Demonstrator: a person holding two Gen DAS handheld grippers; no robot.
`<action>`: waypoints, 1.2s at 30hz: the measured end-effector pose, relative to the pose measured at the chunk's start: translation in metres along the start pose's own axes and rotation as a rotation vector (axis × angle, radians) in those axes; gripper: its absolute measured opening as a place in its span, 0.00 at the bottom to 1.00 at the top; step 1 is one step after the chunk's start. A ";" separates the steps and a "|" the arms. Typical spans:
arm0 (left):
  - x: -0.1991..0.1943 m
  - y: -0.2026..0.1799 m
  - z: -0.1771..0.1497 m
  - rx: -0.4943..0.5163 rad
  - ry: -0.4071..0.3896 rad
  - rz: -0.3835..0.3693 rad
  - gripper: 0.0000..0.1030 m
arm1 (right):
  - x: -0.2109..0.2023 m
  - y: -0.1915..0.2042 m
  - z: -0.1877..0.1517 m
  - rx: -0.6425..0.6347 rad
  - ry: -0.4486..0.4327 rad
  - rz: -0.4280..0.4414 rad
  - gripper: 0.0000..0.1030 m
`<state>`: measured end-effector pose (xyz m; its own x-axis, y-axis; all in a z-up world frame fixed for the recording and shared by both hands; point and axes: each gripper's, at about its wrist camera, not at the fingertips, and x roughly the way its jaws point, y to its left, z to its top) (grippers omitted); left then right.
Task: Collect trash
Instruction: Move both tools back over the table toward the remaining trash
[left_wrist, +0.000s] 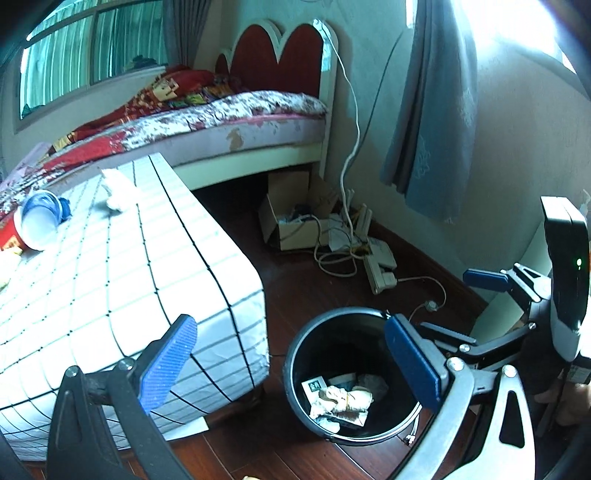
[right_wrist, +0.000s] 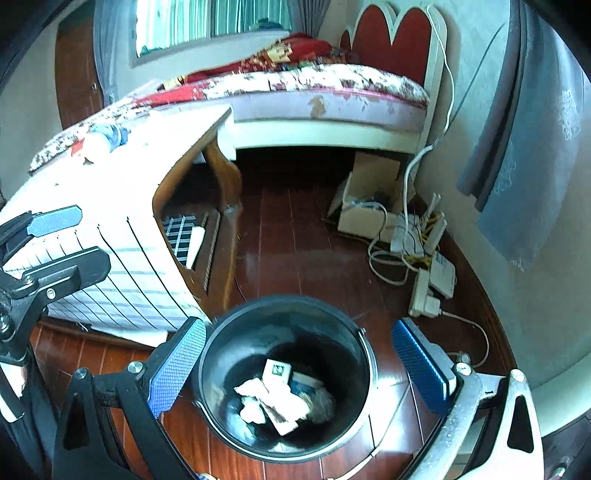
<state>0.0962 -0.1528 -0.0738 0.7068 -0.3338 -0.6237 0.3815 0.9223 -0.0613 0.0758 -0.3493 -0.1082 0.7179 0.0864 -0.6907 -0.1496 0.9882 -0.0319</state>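
Note:
A black bin (left_wrist: 295, 354) stands on the wooden floor beside a low table, and it holds crumpled paper and a small carton (left_wrist: 341, 400). My left gripper (left_wrist: 291, 363) is open and empty, between the table corner and the bin. My right gripper (right_wrist: 299, 365) hangs open and empty straight above the bin (right_wrist: 221, 332), with the trash (right_wrist: 277, 398) showing between its fingers. On the table's checked cloth lie a tipped red paper cup (left_wrist: 35, 225) with blue wrapping and a crumpled white tissue (left_wrist: 114, 192). Each gripper shows in the other's view: the right gripper (left_wrist: 458, 304), the left gripper (right_wrist: 74, 242).
The low table (left_wrist: 155, 280) fills the left side, with a bed (left_wrist: 221, 122) behind it. A cardboard box (left_wrist: 295, 218), tangled cables and a power strip (left_wrist: 380, 273) lie near the wall. A blue curtain (left_wrist: 432, 110) hangs on the right. Bare floor (right_wrist: 295, 251) lies beyond the bin.

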 end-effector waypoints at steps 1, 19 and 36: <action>-0.003 0.002 0.002 -0.003 -0.010 0.006 0.99 | -0.001 0.003 0.003 -0.001 -0.009 0.006 0.99; -0.046 0.091 0.004 -0.128 -0.083 0.184 0.99 | -0.004 0.085 0.056 -0.050 -0.129 0.131 0.99; -0.090 0.230 -0.027 -0.308 -0.090 0.392 0.99 | 0.018 0.219 0.113 -0.179 -0.172 0.235 0.99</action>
<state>0.1040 0.0944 -0.0530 0.8155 0.0465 -0.5770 -0.1071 0.9917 -0.0715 0.1329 -0.1170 -0.0461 0.7518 0.3439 -0.5626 -0.4300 0.9025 -0.0231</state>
